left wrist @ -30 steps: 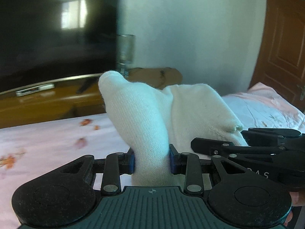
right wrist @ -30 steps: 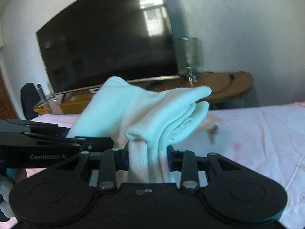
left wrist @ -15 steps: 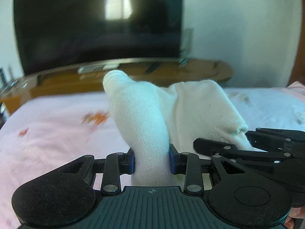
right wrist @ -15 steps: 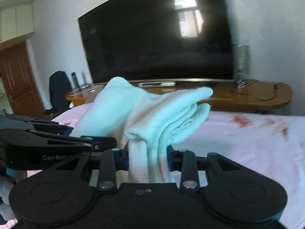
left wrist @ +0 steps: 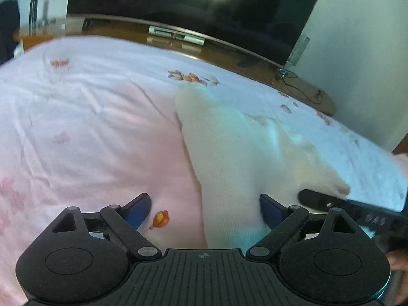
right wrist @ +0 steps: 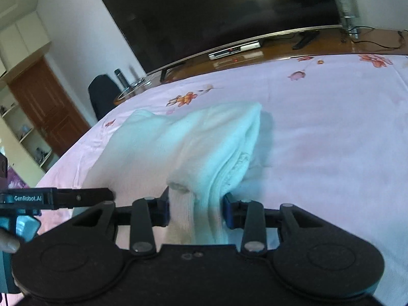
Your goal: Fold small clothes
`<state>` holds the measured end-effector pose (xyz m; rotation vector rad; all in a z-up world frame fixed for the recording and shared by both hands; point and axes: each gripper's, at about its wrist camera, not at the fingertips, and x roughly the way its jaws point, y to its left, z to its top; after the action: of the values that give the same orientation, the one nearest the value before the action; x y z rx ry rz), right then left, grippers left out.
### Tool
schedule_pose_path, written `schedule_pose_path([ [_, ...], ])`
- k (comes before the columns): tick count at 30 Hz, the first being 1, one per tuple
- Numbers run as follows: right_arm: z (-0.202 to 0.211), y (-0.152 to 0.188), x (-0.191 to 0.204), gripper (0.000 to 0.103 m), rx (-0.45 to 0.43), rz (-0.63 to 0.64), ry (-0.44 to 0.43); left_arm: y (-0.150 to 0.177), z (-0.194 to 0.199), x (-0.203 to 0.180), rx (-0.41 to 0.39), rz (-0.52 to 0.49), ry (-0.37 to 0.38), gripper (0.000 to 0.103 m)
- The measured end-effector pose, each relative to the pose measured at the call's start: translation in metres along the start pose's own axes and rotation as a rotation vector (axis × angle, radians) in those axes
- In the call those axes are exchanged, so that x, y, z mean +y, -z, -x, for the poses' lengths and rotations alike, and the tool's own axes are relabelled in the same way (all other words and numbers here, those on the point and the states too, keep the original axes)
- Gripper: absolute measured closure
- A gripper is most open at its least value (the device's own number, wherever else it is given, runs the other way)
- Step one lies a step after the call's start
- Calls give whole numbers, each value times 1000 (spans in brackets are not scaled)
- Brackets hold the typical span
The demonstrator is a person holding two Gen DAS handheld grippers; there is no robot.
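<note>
A folded white sock (left wrist: 229, 153) lies on the pink floral bedsheet (left wrist: 89, 127). My left gripper (left wrist: 204, 209) is open, its blue pads wide apart, and the near end of the sock lies between them against the right pad. In the right wrist view my right gripper (right wrist: 196, 209) is shut on the bunched cuff end of the white sock (right wrist: 193, 148). The rest of the sock rests on the sheet. The right gripper's finger (left wrist: 352, 207) shows at the right of the left wrist view.
A large dark TV (right wrist: 216, 12) stands on a wooden cabinet (right wrist: 318, 46) beyond the bed's far edge. A set-top box (right wrist: 234, 49) and a glass (right wrist: 346, 0) sit on it. A brown door (right wrist: 46, 112) and a dark chair (right wrist: 102, 97) are at left.
Both grippers have tipped down and lowered the sock onto the bed. My left gripper has opened and let go of the sock; my right gripper still holds it.
</note>
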<state>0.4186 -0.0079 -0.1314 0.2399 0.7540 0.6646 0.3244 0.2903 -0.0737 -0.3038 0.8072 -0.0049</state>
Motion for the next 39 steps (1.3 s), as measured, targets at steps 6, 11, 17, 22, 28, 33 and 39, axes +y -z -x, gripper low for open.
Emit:
schedule_pose_path([
  [6, 6, -4, -4, 65, 38, -67, -41, -13, 11, 4, -78, 53, -13, 4],
  [11, 14, -33, -8, 52, -62, -86, -23, -55, -8, 7, -112, 92, -41, 4],
  [17, -38, -50, -16, 73, 73, 14, 128, -58, -58, 21, -13, 93, -121, 2],
  [22, -12, -47, -23, 66, 22, -7, 91, -58, -31, 12, -31, 54, -100, 2],
  [28, 45, 6, -34, 46, 100, -143, -170, 5, 14, 10, 31, 61, 58, 2],
  [33, 50, 49, -27, 59, 116, -300, -184, 32, 20, -14, 20, -73, -39, 2],
  [39, 59, 72, -30, 87, 136, -520, -188, 35, 32, -9, 59, -84, -63, 2],
])
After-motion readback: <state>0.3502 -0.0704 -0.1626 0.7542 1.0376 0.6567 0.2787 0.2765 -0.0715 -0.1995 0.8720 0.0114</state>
